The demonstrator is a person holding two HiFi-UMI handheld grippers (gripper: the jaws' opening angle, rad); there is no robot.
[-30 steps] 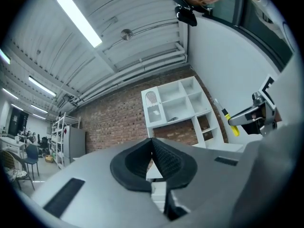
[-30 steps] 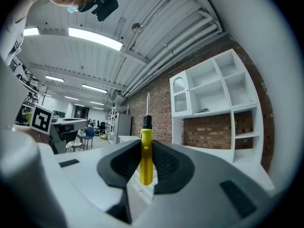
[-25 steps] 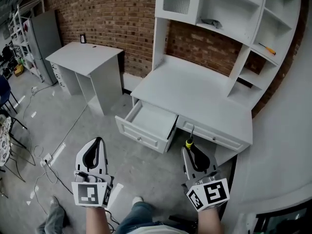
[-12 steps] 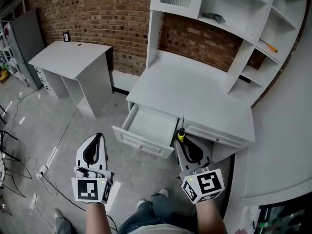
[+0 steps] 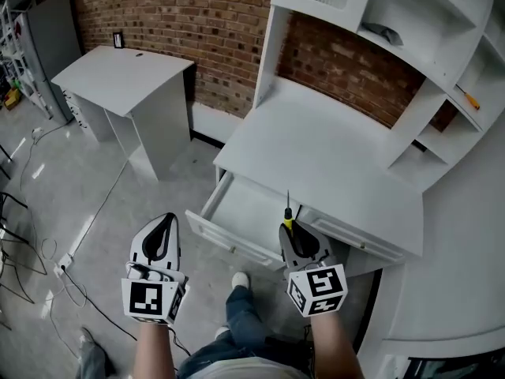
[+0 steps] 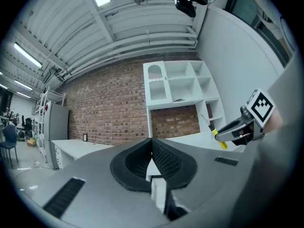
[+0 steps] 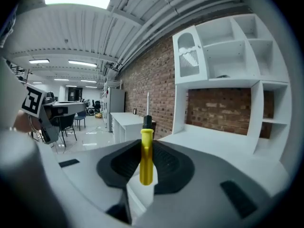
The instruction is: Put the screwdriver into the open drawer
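Left gripper (image 5: 166, 221): nearest to the person, low at the left. Its jaws are closed together with nothing between them, and it has no part in the work now.

Right gripper (image 5: 290, 234): its jaws are narrow and press on the yellow handle of the screwdriver (image 5: 288, 214), which stands upright with the thin shaft pointing up.

Screwdriver, place: in the head view it shows over the right part of the drawer (image 5: 246, 208), at its front rim. I judge that it is above the drawer and not yet inside.

Drawer: pulled out from under the bench (image 5: 331, 160). The part of its inside that shows is bare.

Bench: its white top carries nothing that I can see.

Shelf (image 5: 473, 77): far right, a second screwdriver (image 5: 469, 98) lies there, well apart from the grippers.

Done: the tool is picked up and carried to the drawer.

Left to do: lower it into the drawer, open the jaws, take the gripper away.
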